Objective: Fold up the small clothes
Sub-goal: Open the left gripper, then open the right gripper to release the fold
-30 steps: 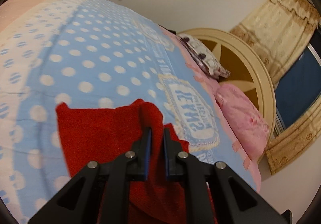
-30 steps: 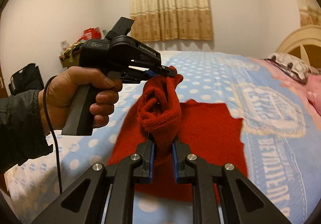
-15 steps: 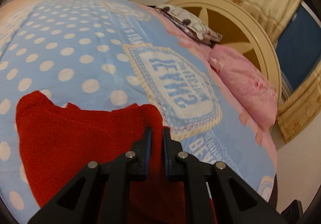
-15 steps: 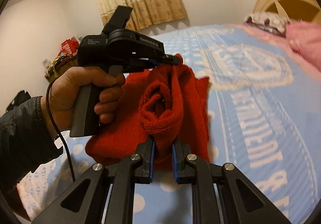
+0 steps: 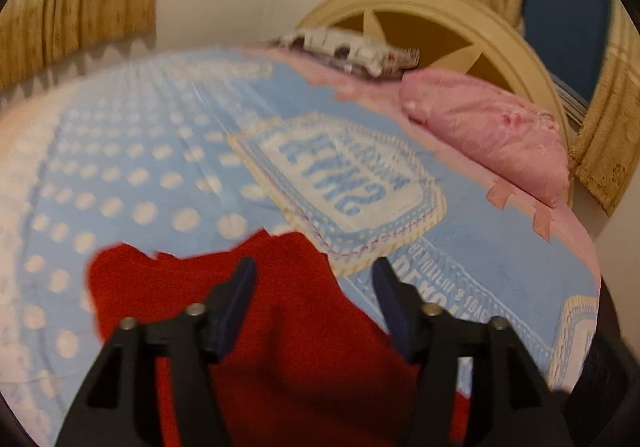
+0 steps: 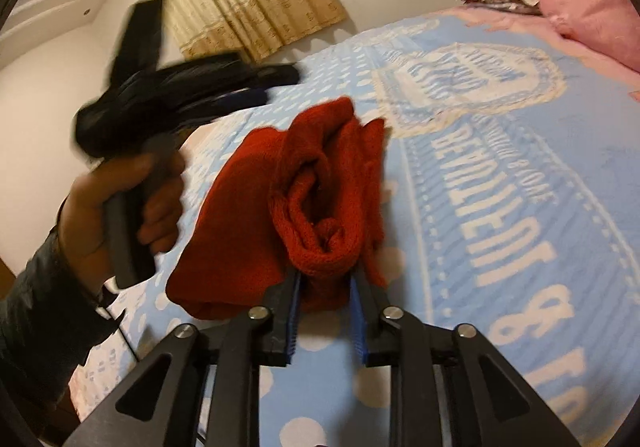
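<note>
Knitted red garment [image 6: 304, 203] lies bunched on your dotted blue bedspread [image 6: 500, 175]; your right hand-held gripper [image 6: 326, 283] pinches its ribbed cuff, while your left hand-held gripper [image 5: 314, 289] gapes wide, holding nothing.

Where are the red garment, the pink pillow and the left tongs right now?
red garment [image 6: 256, 215], right wrist view, flat folded panel left of the bunched edge.
pink pillow [image 5: 492, 143], left wrist view, middle of its top face.
left tongs [image 5: 314, 279], left wrist view, midway between the spread tips.

left wrist: low, close, facing headboard [image 5: 460, 13], blurred | right wrist: similar, perhaps higher | shared: bedspread [image 6: 500, 175]
</note>
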